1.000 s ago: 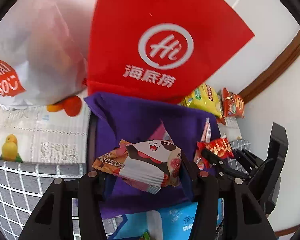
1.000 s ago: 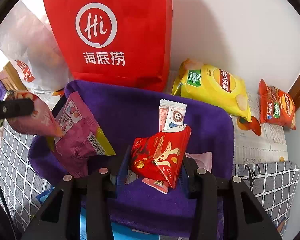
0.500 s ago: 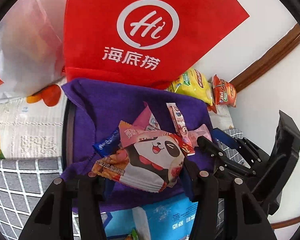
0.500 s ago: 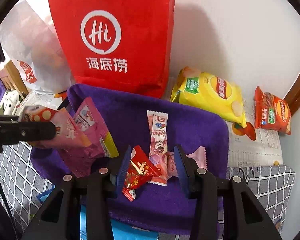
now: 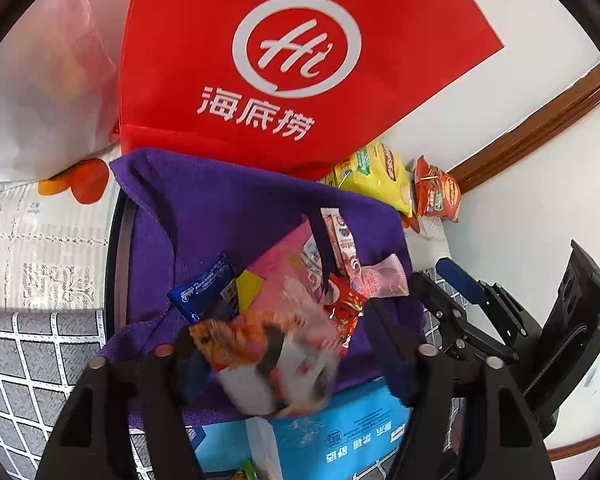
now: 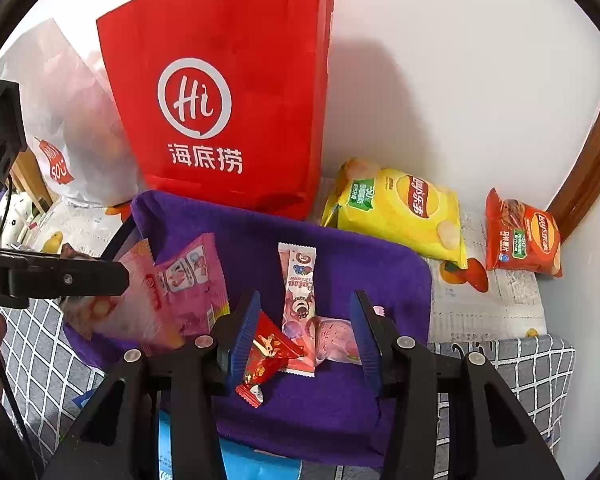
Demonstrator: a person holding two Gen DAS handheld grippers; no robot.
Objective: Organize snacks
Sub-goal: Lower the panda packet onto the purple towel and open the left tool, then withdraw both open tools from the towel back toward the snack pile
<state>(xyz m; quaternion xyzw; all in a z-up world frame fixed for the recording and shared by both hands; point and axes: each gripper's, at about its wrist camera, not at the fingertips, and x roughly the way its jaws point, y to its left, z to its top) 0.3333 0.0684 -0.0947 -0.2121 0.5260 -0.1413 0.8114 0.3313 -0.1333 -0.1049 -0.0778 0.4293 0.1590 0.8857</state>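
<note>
Left wrist view: the left gripper (image 5: 288,356) has its jaws opening, and one blurred panda packet (image 5: 272,360) sits between them, its pads seemingly off it, over the purple cloth (image 5: 204,216). Five more snacks lie there (the pink pouch (image 5: 288,264) biggest).

Right wrist view: the right gripper (image 6: 304,336) stands spread, pinching nothing; a red candy (image 6: 268,356) lies below. One striped bar (image 6: 298,280) points lengthwise toward the red bag (image 6: 228,92). Two chip bags (image 6: 400,208) rest beyond the cloth's right edge.

"Hi 海底捞" on red bag (image 6: 228,92), "Lay's 乐事" on yellow chip bag (image 6: 400,208)
</note>
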